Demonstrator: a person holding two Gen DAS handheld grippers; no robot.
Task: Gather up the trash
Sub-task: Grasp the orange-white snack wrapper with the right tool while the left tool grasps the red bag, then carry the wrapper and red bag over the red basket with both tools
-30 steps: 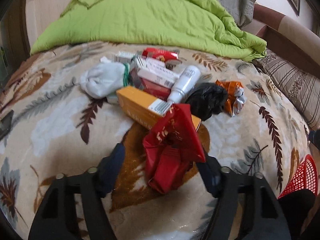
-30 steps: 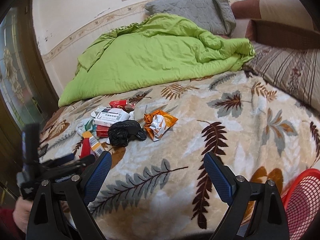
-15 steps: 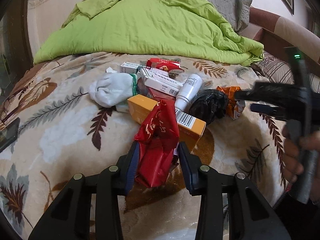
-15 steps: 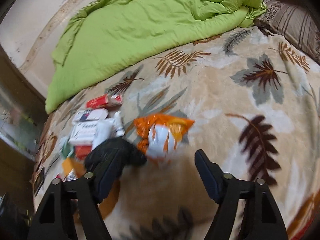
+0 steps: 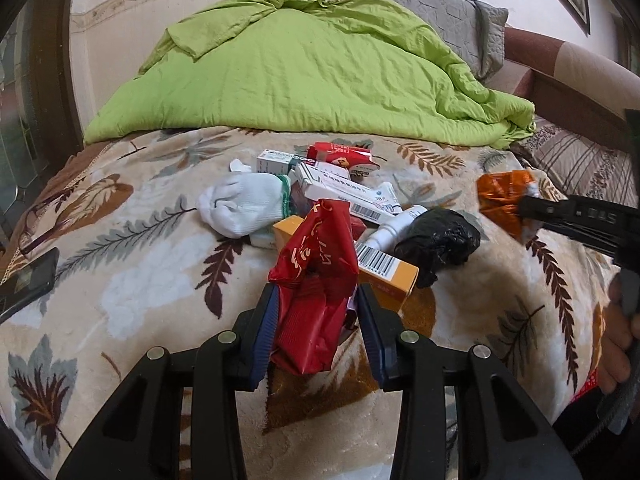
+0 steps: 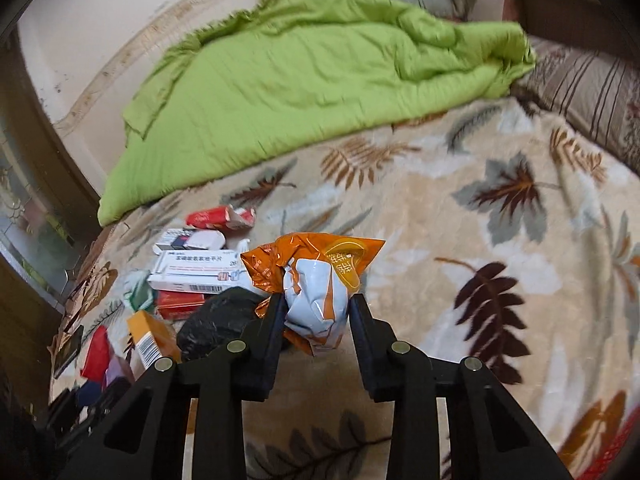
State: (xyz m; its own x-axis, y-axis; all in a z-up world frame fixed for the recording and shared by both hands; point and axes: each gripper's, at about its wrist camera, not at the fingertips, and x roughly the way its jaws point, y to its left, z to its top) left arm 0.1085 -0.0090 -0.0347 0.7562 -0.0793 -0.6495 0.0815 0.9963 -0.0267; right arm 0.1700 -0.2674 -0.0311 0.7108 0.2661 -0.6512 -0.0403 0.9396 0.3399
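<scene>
1. Trash pile sits mid-bed on the leaf-print blanket [image 5: 120, 280]: medicine boxes [image 5: 344, 196], yellow box [image 5: 384, 276], black bag [image 5: 440, 240], white sock [image 5: 244, 208].
2. Left gripper [image 5: 316, 320] is clamped on the red wrapper [image 5: 316, 280]; right gripper [image 6: 316, 320] is pinched on the orange snack bag [image 6: 316, 280].
3. Both films are crinkly and likely slippery, so keep squeeze firm and lift straight up clear of the pile.
4. Red basket [image 6: 616, 452] shows only a rim at the corner; contents not visible.

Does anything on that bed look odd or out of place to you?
Yes: a heap of litter sits on the blanket: crumpled red wrapper, orange wrapper, black bag, medicine boxes and a white glove. A dark phone lies apart, at the bed's edge.
</scene>
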